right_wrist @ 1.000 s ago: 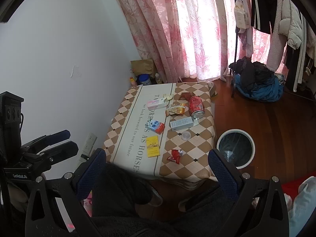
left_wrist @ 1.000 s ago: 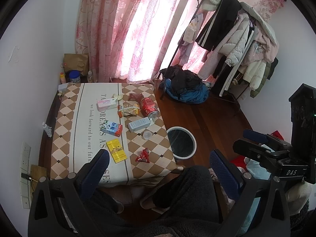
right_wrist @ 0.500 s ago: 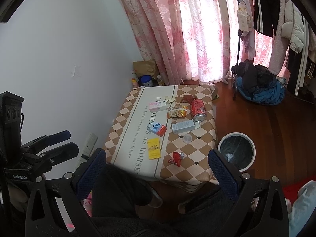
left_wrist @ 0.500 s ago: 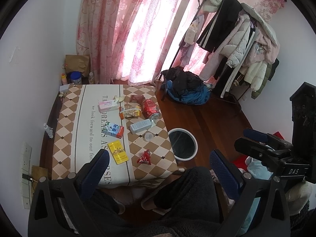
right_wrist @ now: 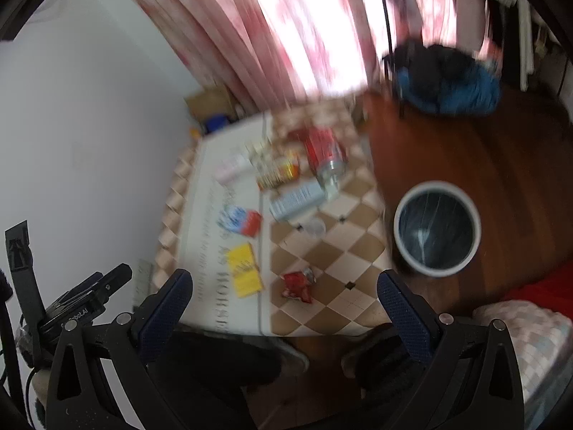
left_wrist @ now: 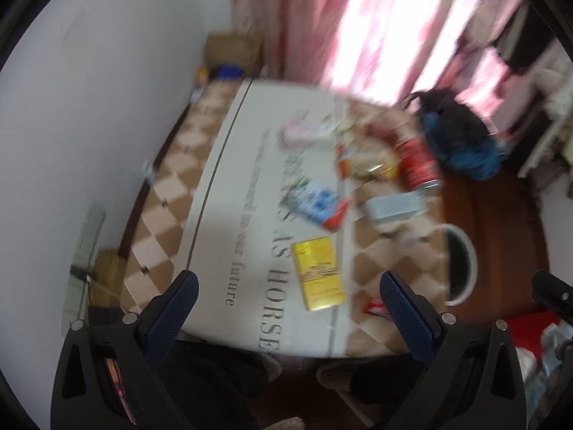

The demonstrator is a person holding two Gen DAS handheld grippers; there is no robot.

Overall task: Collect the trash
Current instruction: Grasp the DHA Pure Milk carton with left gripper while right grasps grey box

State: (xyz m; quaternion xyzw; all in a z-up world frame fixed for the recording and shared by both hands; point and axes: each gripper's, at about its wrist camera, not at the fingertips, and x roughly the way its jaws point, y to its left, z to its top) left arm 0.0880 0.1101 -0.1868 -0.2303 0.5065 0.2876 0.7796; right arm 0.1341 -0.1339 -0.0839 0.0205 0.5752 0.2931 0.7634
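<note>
Trash lies on the checkered table (left_wrist: 172, 197) (right_wrist: 343, 251): a yellow packet (left_wrist: 318, 272) (right_wrist: 244, 268), a red wrapper (left_wrist: 376, 307) (right_wrist: 298, 283), a blue-and-red carton (left_wrist: 317, 208) (right_wrist: 240, 220), a grey box (left_wrist: 394, 208) (right_wrist: 295, 199), a red can (left_wrist: 417, 165) (right_wrist: 324, 150) and a snack bag (left_wrist: 369, 159) (right_wrist: 277, 173). A white-rimmed bin (left_wrist: 462, 265) (right_wrist: 437, 225) stands on the floor right of the table. My left gripper (left_wrist: 286, 301) and right gripper (right_wrist: 284, 297) are open and empty, above the table's near edge.
Pink curtains (right_wrist: 286, 36) hang behind the table. A blue and black clothes pile (left_wrist: 462, 139) (right_wrist: 447, 82) lies on the wood floor. A white wall (left_wrist: 107, 89) runs along the table's left. The person's legs are under the near edge.
Both grippers have dropped down and forward toward the table, which now fills more of each view. Both views are motion-blurred. The jaws stay open.
</note>
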